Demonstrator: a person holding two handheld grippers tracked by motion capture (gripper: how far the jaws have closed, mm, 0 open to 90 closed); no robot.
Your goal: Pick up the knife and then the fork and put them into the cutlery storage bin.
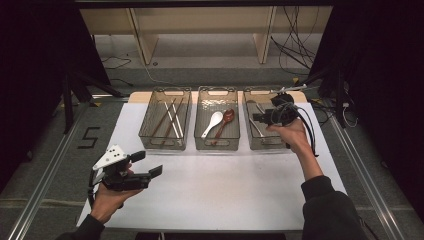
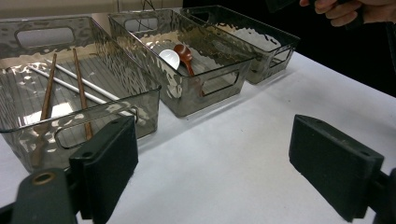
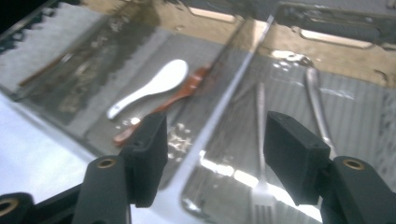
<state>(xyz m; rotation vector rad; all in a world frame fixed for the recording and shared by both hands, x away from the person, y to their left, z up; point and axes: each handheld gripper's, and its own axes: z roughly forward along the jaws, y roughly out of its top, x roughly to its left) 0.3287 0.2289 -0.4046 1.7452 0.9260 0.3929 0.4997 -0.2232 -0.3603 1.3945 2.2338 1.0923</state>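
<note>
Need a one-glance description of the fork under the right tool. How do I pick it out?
Three clear bins stand in a row at the table's far edge; take the right-hand bin. The fork lies flat in it, tines toward the near wall. Beside it lies another metal utensil showing no tines.

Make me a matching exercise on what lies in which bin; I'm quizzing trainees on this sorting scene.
Things:
1. chopsticks
2. white spoon
3. fork
4. left gripper

Places:
a. middle bin
b. over the white table, jaws open
c. right bin
d. left bin

Pairs: 1-d, 2-a, 3-c, 4-b
</note>
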